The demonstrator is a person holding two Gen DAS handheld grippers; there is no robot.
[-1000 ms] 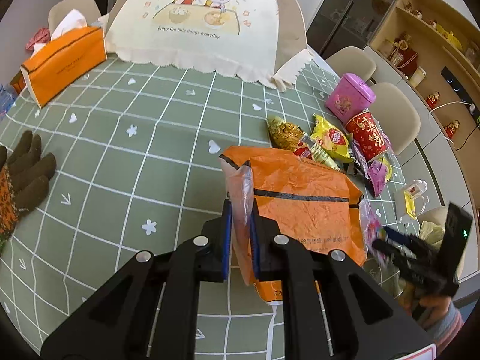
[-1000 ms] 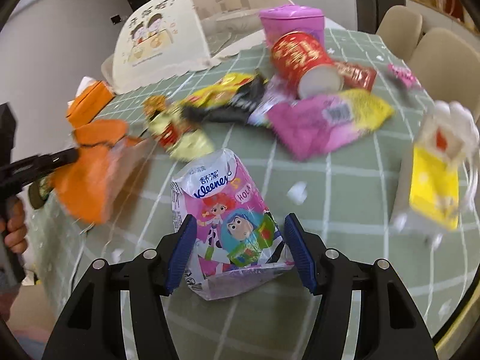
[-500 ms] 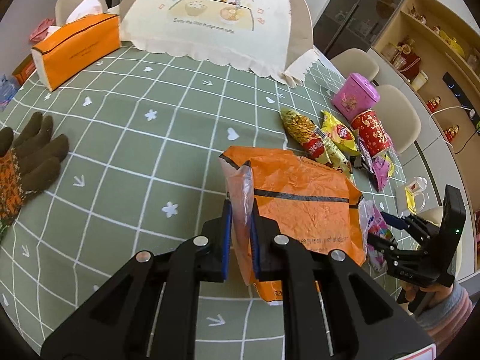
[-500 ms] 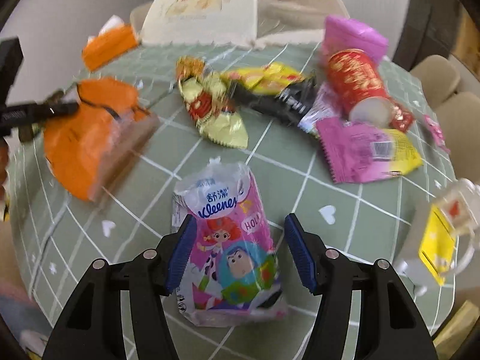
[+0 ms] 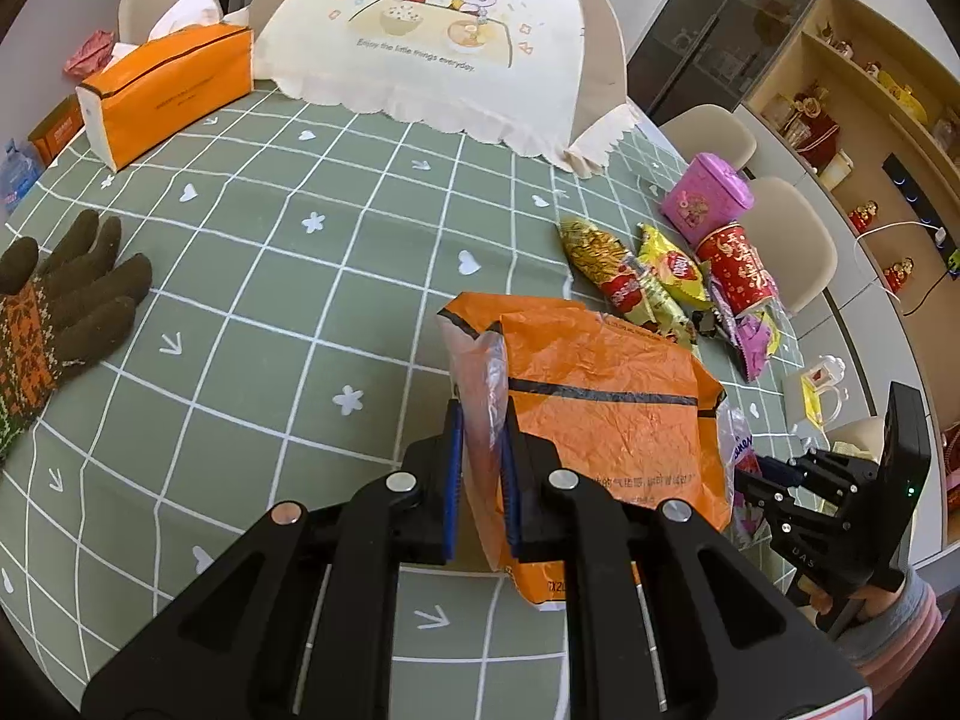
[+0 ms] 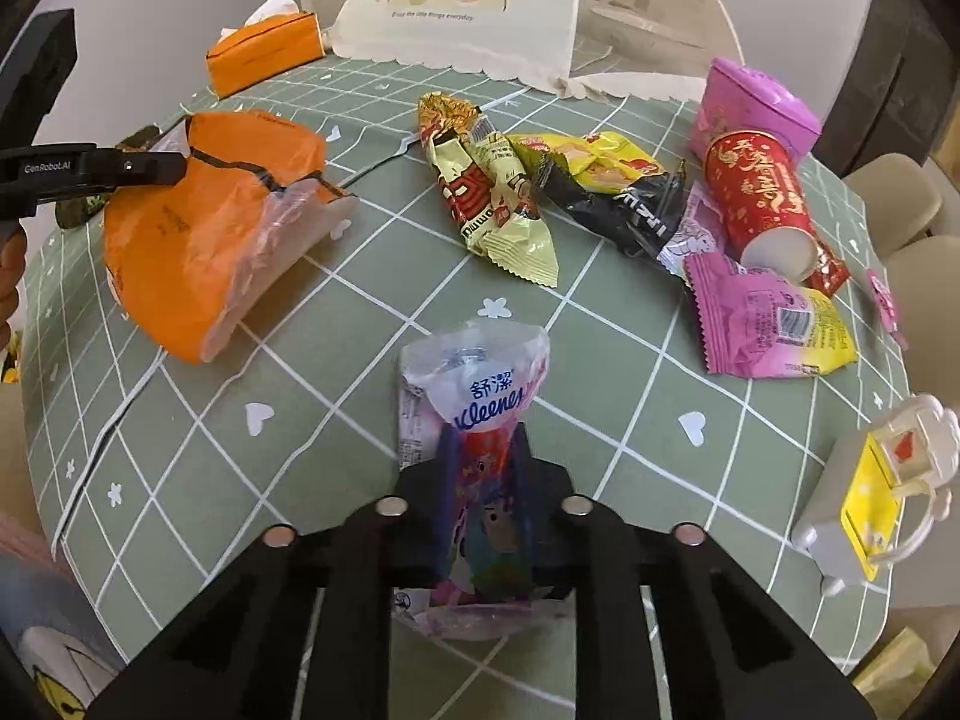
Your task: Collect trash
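Note:
My left gripper [image 5: 480, 456] is shut on the rim of an orange plastic bag [image 5: 606, 420] and holds it up with its mouth facing right. The bag also shows in the right wrist view [image 6: 198, 234], with the left gripper [image 6: 162, 168] at its top edge. My right gripper [image 6: 483, 480] is shut on an empty Kleenex tissue wrapper [image 6: 480, 396] above the table, right of the bag. The right gripper [image 5: 762, 480] shows beside the bag in the left wrist view. Loose snack wrappers [image 6: 498, 198] and a red paper cup [image 6: 762, 198] lie on the table.
A green checked tablecloth [image 5: 270, 276] covers the table. An orange tissue box [image 5: 168, 90], a cream food cover [image 5: 432, 36], a brown glove [image 5: 60, 312], a pink tin [image 6: 750, 108] and a small yellow-and-white carton [image 6: 870, 492] stand around. Chairs ring the far side.
My right gripper has closed on the Kleenex wrapper and lifted it, swinging left toward the orange bag. My left gripper still holds the bag and has drifted slightly forward.

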